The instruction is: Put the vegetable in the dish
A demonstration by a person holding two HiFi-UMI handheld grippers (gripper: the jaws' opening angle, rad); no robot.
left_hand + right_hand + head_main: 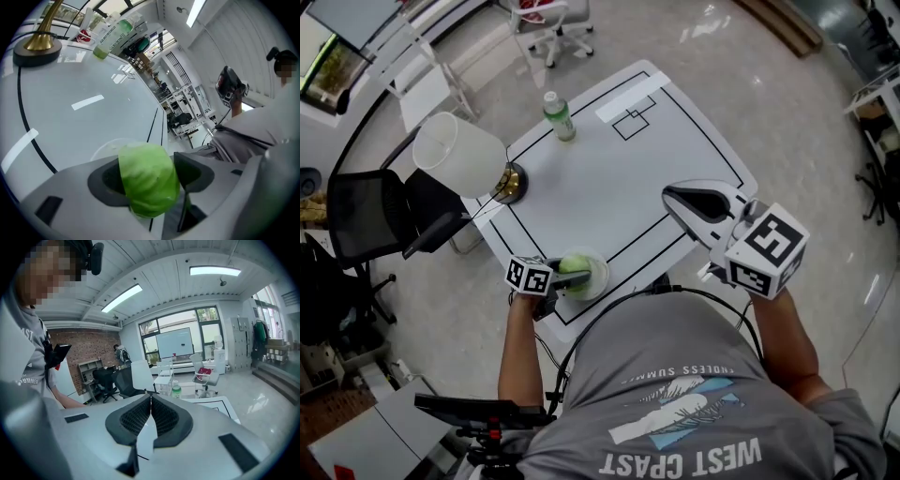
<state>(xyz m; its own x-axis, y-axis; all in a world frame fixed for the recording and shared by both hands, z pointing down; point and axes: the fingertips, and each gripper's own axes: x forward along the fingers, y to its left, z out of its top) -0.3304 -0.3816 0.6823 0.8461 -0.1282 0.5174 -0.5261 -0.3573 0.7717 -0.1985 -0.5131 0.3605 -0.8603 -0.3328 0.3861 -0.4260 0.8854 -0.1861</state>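
Note:
A light green leafy vegetable [149,180] sits between the jaws of my left gripper [149,174], and both dark pads touch its sides. In the head view the vegetable [574,265] is over a clear round dish [596,277] at the table's near edge, with the left gripper [559,277] coming in from the left. The dish rim [101,148] shows just beyond the jaws. My right gripper [705,208] hangs above the table's near right corner, shut with nothing in it; its pads meet in the right gripper view [150,416].
On the white table [609,178], marked with black lines, a green-capped bottle [559,116] stands at the far left. A lamp with a white shade [459,155] and brass base [511,183] is at the left edge. A black chair [370,216] stands beside the table.

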